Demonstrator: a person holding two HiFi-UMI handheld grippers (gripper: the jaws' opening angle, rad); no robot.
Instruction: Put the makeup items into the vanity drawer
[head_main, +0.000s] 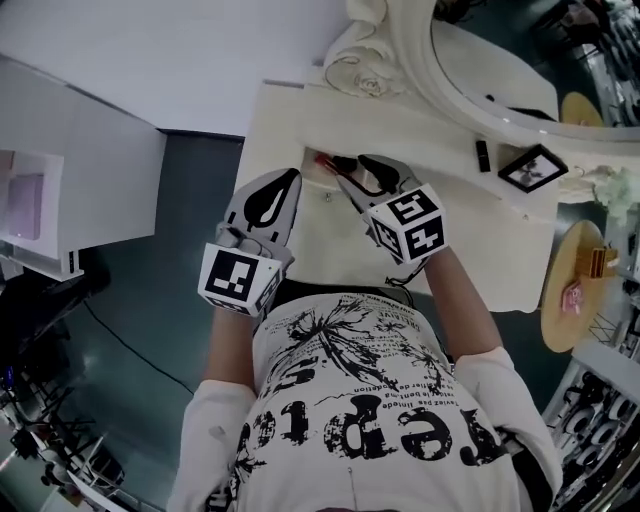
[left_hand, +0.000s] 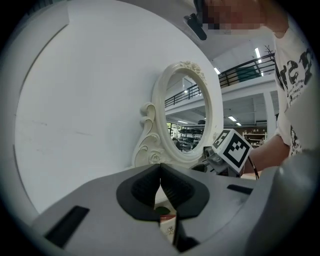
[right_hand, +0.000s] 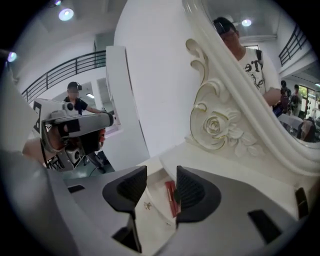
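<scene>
A slim red makeup stick (right_hand: 170, 196) lies in the open vanity drawer (right_hand: 155, 220). My right gripper (right_hand: 161, 185) hangs just above it, open, with nothing between the pads. In the head view the red stick (head_main: 325, 158) shows in the drawer (head_main: 310, 185), between the right gripper (head_main: 362, 175) and my left gripper (head_main: 285, 185). The left gripper (left_hand: 160, 176) is shut and empty, its pads touching, over the drawer's left part. A black lipstick (head_main: 482, 155) and a black square compact (head_main: 533, 167) rest on the vanity top (head_main: 430, 240).
An oval mirror (head_main: 480, 60) in a carved white frame rises at the back of the vanity. A round wooden stool (head_main: 578, 290) with small items stands to the right. A white cabinet (head_main: 70, 190) stands to the left across dark floor.
</scene>
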